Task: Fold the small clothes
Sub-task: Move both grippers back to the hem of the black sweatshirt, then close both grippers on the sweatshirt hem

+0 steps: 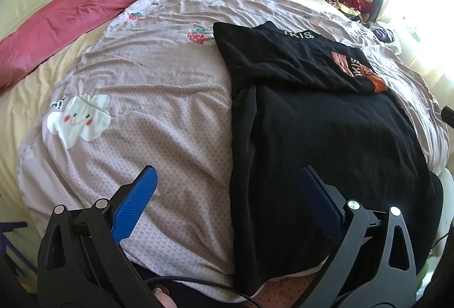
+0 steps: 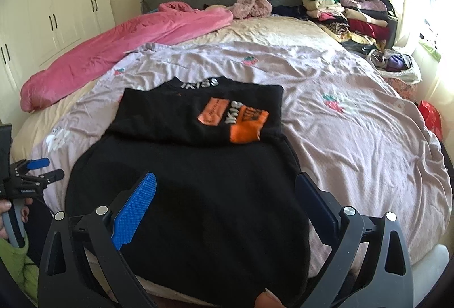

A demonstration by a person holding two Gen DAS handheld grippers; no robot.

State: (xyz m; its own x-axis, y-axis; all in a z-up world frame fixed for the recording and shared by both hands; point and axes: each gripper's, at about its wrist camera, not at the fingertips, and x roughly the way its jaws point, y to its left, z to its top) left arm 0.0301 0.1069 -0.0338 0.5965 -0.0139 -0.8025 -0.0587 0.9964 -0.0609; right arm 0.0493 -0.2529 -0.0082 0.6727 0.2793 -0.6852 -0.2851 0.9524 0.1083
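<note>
- Left claw (image 1: 227, 180) is spread wide and holds nothing, hovering over the near left edge of the black shirt (image 1: 320, 137)
- Right claw (image 2: 225, 188) is likewise spread wide and empty, above the shirt's lower half
- Shirt lies flat on the lilac sheet (image 2: 354, 132) of the bed, its orange sleeve (image 2: 247, 126) folded across the chest
- Pink blanket (image 2: 113, 49) lies along the bed's far left side
- Stacked clothes (image 2: 349, 15) sit at the far right corner

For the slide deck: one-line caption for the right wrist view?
Open right gripper hovers over a partly folded black shirt on the bed.
</note>
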